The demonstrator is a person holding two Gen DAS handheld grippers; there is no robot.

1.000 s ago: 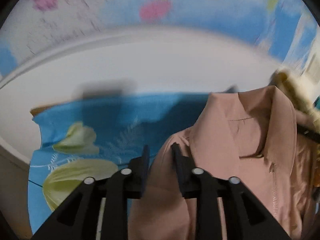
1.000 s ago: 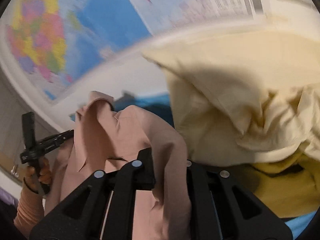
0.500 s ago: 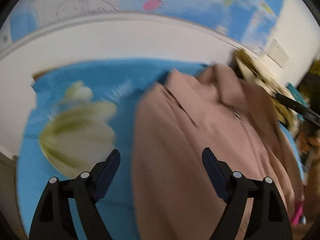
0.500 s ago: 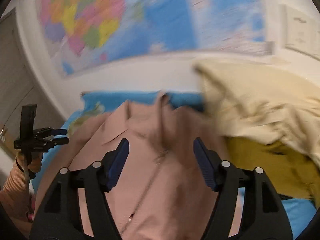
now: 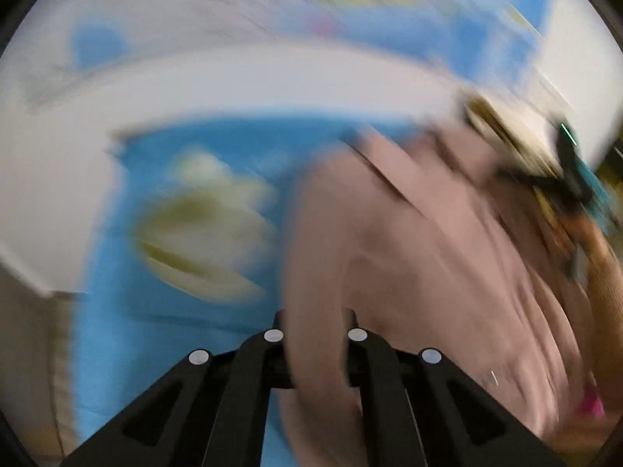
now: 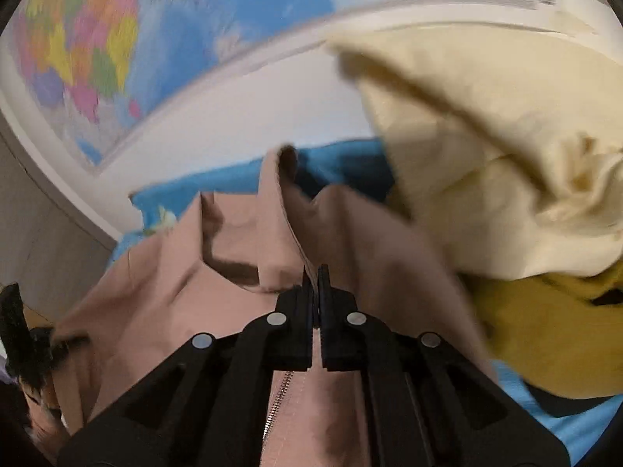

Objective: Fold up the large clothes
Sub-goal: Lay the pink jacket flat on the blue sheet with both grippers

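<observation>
Below, both tongs had hold of one garment. Left gripper [image 5: 316,344]: jaws drawn in tight on a thick fold of the pink jacket [image 5: 420,272], the cloth bunched over the finger ends so that the pads themselves were hidden. Right gripper [image 6: 316,284]: jaws almost fully together, the pads nipping a thin edge of the jacket just beside its zip [image 6: 278,401], which ran down under the gripper's body.

Jacket: spread loosely on the blue sheet [image 5: 117,330], collar end away from the cameras, its front panels standing up in ridges rather than lying flat. In the right wrist view the left gripper's handle showed at the jacket's far left edge, so the two grips sat well apart across the garment.

Surroundings: a cream garment [image 6: 486,136] heaped on a yellow one [image 6: 545,330] just beside the jacket on its right; a wall map [image 6: 97,39] behind. The left wrist view was heavily smeared.

Step in hand, as judged: taking fresh holds to square up the jacket before any fold; no fold was yet made. The next move called for lifting and pulling the two grips apart to tension the cloth, keeping it clear of the heap, then laying it flat with the zip centred.
</observation>
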